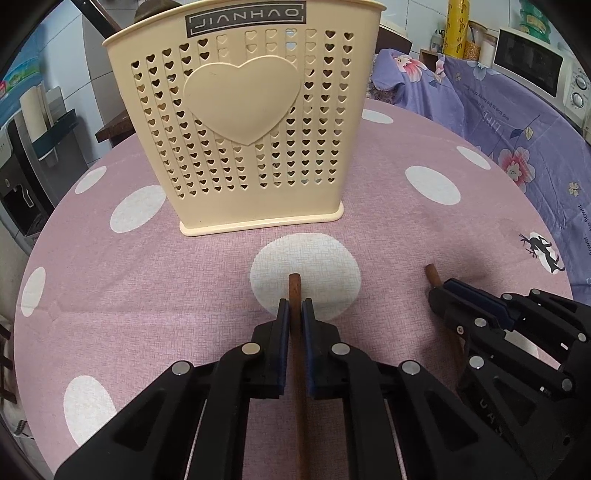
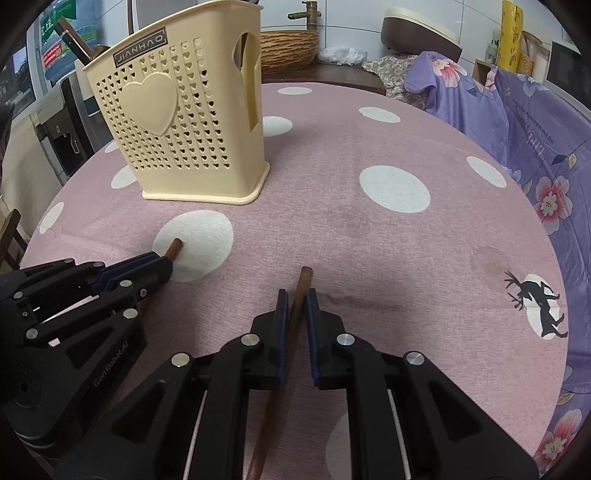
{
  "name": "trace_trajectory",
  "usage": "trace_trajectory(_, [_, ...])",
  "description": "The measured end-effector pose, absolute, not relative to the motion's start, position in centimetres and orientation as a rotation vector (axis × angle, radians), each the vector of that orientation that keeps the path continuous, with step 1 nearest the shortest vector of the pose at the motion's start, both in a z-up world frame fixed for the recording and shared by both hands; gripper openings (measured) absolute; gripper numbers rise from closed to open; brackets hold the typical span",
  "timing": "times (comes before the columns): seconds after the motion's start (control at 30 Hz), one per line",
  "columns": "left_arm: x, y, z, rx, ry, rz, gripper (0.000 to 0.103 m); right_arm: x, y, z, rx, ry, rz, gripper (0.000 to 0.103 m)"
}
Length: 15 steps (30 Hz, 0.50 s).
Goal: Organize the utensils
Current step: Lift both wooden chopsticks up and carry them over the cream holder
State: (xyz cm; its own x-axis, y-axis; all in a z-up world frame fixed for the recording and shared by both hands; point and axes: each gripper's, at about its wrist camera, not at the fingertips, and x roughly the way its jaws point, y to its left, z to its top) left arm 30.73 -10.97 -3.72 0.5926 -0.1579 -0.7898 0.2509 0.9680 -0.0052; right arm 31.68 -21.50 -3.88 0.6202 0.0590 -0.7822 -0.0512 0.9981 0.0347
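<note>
White tiled wall (image 2: 369, 22) behind a microwave (image 1: 532, 66) and floral cloth (image 2: 524, 122).

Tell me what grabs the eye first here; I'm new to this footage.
The cream holder with heart-shaped holes stands upright at the far side of the pink dotted tablecloth. Nearer, the left gripper and right gripper each pinch a brown wooden stick, side by side.

A round table (image 1: 388, 236) in pink polka-dot cloth bears an upright cream utensil holder (image 1: 243, 122).
</note>
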Motion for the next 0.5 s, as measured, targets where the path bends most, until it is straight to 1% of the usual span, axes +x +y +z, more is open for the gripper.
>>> trace_trajectory(0.2, [30.5,-10.8,-3.7,0.111,0.904,-0.249,0.008,31.9,-21.2,-3.8,0.040,0.901,0.116,0.009])
trace_trajectory(0.5, [30.2,-8.9,-3.4,0.051,0.887,-0.247,0.008,31.5,-21.6,-2.4,0.118,0.851,0.193,0.009])
